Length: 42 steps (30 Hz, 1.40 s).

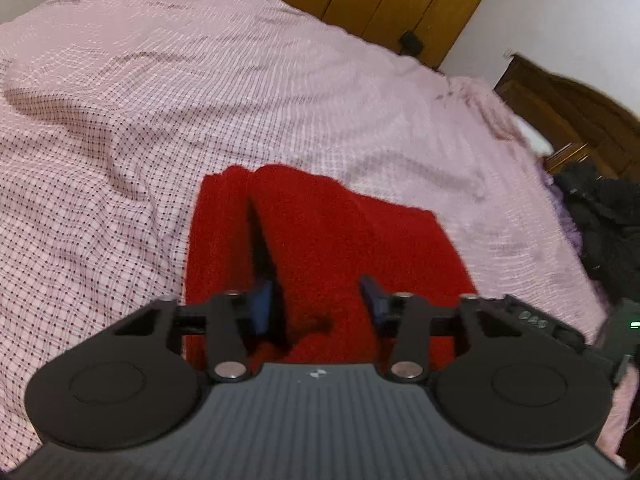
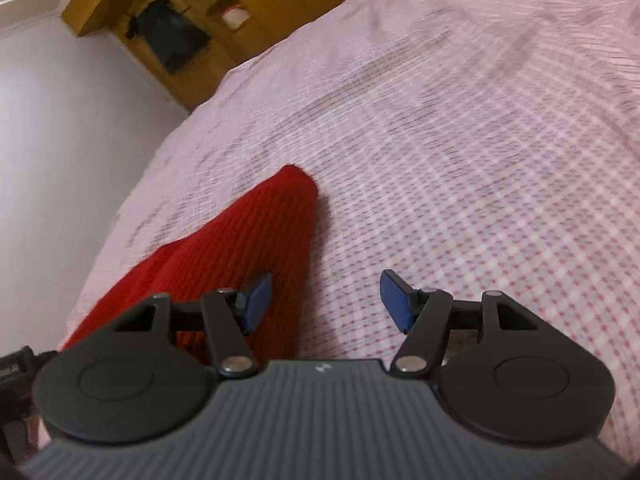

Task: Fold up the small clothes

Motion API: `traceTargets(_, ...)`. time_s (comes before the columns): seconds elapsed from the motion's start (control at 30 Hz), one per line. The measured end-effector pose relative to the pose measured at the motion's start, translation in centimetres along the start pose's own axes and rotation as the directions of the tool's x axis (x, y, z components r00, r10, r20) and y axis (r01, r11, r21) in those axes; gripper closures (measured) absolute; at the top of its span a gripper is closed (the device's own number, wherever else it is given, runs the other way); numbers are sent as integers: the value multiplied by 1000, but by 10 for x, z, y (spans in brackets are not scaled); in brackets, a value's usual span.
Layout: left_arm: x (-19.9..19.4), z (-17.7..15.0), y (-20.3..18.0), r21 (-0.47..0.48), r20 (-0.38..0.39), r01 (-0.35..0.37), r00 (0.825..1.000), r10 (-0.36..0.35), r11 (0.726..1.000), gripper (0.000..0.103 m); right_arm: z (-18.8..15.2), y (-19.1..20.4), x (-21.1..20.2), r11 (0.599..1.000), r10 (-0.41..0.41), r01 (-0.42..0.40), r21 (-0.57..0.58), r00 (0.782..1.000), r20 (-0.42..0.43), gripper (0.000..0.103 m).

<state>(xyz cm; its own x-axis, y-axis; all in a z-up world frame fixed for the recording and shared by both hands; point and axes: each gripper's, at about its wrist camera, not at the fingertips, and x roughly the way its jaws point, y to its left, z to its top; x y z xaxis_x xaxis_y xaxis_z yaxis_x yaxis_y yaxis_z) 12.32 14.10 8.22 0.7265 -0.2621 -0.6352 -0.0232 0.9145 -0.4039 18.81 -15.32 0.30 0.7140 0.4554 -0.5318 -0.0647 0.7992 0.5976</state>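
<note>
A red knit (image 1: 320, 240) is lying on the pink checked bedspread (image 1: 120, 140), and it is looking part folded already: a long crease with a dark slit is running down its left part, as if one side is lapped over the rest, though I cannot tell how many layers are there. I am judging that at least one more fold is left, and nothing is stacked or set aside yet. The left gripper (image 1: 316, 300) is hovering over the near end of the knit, jaws parted with red cloth showing between them; the blue pads (image 1: 260, 308) are not pinching anything. The right gripper (image 2: 326, 300) is standing at the knit's right edge, also released, its left pad over the red and its right pad over bare bedspread.
</note>
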Motion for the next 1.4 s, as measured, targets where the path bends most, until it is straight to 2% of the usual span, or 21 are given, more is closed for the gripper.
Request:
traceTargets(0.07,-16,-1,4,-22,27,33,999,-32,999,64,1,9,-2,997,74,-74,-16,997,-18,69)
traceTargets(0.1,-26,-3,6,-31,42,41,998,-40,999,66,1,17,-4,994,95,-96,-47,995,-22,71)
traceTargets(0.27,-61,-17,22,-66,106,2,994,5,998,66,-11,64,-7,962,137,-144,-231,990,-43,74)
traceTargets(0.37,-51,-25,42,-86,46,-96,994,100,992,65,-21,86,-2,942,66,-70,-329,998,-25,74)
traceTargets(0.4,-45,-27,50,-104,22,-102,994,105,989,63,-25,90,0,934,41,-45,-353,999,-17,74)
traceTargets(0.5,-32,-30,65,-153,10,-118,993,121,981,45,-28,95,-4,922,-3,9,-387,1000,15,74)
traceTargets(0.57,-32,-29,68,-157,12,-118,993,121,980,42,-28,97,-19,923,-5,21,-385,999,41,74)
traceTargets(0.7,-35,-28,63,-106,21,-138,990,141,985,38,-33,102,-50,906,80,-56,-419,996,41,73)
traceTargets(0.8,-36,-29,59,-92,26,-153,987,156,984,37,-48,105,-44,893,39,-51,-447,999,-36,75)
traceTargets(0.87,-39,-32,54,-58,24,-187,982,188,981,32,-62,102,-41,871,10,-26,-491,999,-35,75)
traceTargets(0.93,-39,-36,52,-22,29,-225,974,225,974,21,-72,100,-39,847,7,-9,-532,1000,-6,75)
traceTargets(0.97,-38,-38,51,-16,32,-235,971,236,972,21,-73,100,-41,842,10,-9,-539,1000,0,75)
traceTargets(1.13,-41,-38,48,-13,37,-250,967,251,968,21,-66,99,-40,871,3,-14,-491,1000,-24,75)
traceTargets(1.4,-45,-39,42,3,33,-268,963,267,964,21,-66,101,-46,894,-8,6,-448,1000,-4,69)
